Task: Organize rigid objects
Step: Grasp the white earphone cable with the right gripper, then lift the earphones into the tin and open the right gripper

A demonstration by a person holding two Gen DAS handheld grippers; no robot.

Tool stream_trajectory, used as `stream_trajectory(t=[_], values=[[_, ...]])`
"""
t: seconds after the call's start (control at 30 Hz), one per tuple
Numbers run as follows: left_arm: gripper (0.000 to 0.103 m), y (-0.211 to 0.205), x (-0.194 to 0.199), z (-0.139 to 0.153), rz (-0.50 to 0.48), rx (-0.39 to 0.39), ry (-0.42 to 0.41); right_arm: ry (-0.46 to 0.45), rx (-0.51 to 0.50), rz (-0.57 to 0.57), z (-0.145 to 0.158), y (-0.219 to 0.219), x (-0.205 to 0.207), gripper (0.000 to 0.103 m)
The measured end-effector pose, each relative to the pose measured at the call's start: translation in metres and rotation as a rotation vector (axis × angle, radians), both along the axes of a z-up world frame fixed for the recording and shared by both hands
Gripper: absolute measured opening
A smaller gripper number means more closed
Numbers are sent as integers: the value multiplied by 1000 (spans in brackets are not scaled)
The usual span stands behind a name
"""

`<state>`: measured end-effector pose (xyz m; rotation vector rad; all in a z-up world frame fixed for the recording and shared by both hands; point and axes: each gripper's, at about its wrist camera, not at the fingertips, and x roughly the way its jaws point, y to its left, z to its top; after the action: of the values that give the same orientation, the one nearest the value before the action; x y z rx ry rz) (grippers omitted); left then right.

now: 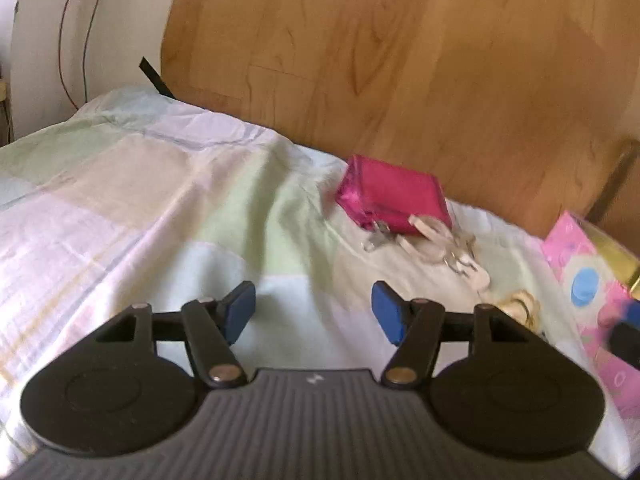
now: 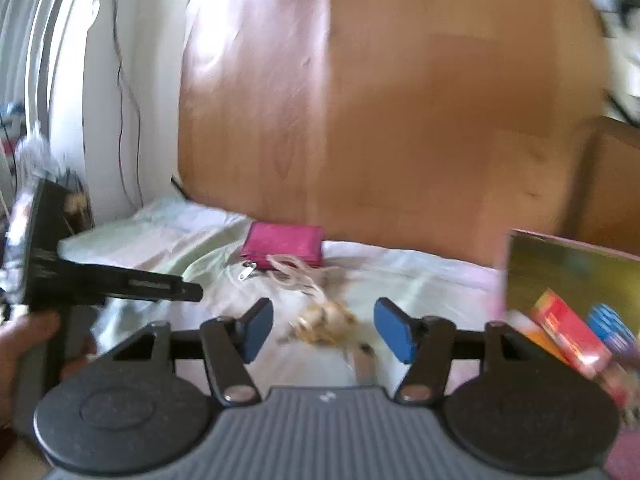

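Note:
A magenta zip pouch lies on the bed by the wooden headboard, with pale hair clips in front of it. A small golden item lies nearer. My left gripper is open and empty above the sheet, short of these. In the right wrist view the pouch is far ahead, and a blurred golden item lies between the fingers of my open right gripper. A pink box holding a red packet stands at the right.
The wooden headboard rises behind the bed. The pink box also sits at the right edge of the left wrist view. The left gripper's body and a hand show at the left of the right wrist view. Pastel checked sheet spreads left.

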<state>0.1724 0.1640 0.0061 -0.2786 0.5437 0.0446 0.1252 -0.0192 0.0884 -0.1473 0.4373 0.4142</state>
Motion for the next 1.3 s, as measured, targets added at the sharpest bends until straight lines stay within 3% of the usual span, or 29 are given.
stream_trajectory(t=[0.2,0.3,0.33,0.47,0.57,0.73,0.93,1.0,1.13,1.23,1.3], values=[[66,1,3,0,9,16,29,184,-157,-8,-20,56,93,41],[66,4,-3,1,15,-2,31,227,-207,-46,-33,63,114,15],[66,7,-8,1,18,-11,29,227,-209,-38,-35,64,115,16],[66,11,-12,3,30,-42,14,201,-207,48,-34,70,81,7],[66,11,-15,5,10,-63,-3,160,-217,148,-33,82,40,7],[65,-1,-24,7,-136,-103,-55,133,-221,221,-46,79,-18,7],[59,-21,-35,4,-251,-71,-76,135,-120,118,-46,15,-78,7],[59,-31,-38,3,-327,-73,-60,141,-89,64,-45,-18,-99,7],[59,-72,-59,6,-433,3,-40,170,-25,-107,-46,-87,-137,7],[59,-101,-87,10,-537,-44,-54,217,74,-211,-49,-125,-165,11],[59,-121,-110,11,-609,-86,-60,230,144,-191,-48,-136,-179,20]])
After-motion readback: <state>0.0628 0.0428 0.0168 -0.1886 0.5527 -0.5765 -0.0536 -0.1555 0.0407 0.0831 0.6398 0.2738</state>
